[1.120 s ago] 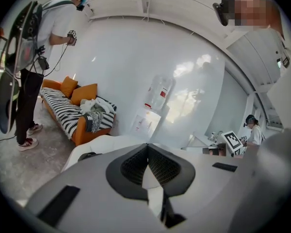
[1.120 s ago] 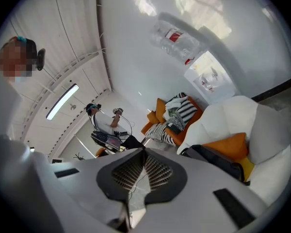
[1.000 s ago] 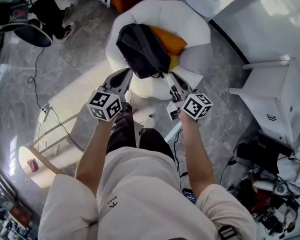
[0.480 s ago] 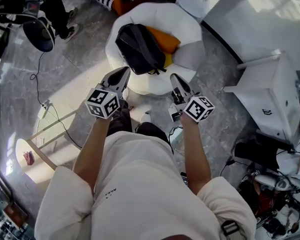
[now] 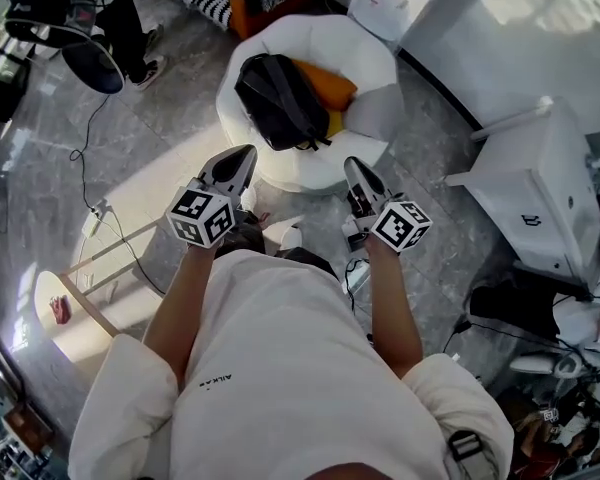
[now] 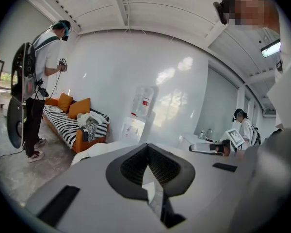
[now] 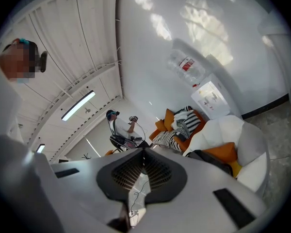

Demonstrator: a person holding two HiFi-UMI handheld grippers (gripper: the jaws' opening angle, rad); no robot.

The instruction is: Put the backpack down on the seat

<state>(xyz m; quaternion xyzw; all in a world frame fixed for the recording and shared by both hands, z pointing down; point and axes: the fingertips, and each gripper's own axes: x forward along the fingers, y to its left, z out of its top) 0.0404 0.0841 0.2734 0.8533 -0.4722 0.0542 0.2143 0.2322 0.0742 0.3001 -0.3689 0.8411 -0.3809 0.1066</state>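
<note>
The black fabric backpack (image 5: 280, 101) lies on the round white padded seat (image 5: 368, 56), leaning against an orange cushion (image 5: 328, 83). The left gripper (image 5: 242, 158) and right gripper (image 5: 354, 168) hover just before the seat's front edge, apart from the backpack. Both have their jaws pressed together on nothing.

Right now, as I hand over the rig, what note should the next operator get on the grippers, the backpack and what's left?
Left gripper: shut, empty, short of the white seat.
Right gripper: shut, empty, also short of it.
Backpack: lies on the white seat, partly over the orange cushion, touched by neither gripper.
Done: backpack is down.
Left: nothing apparent.
</note>
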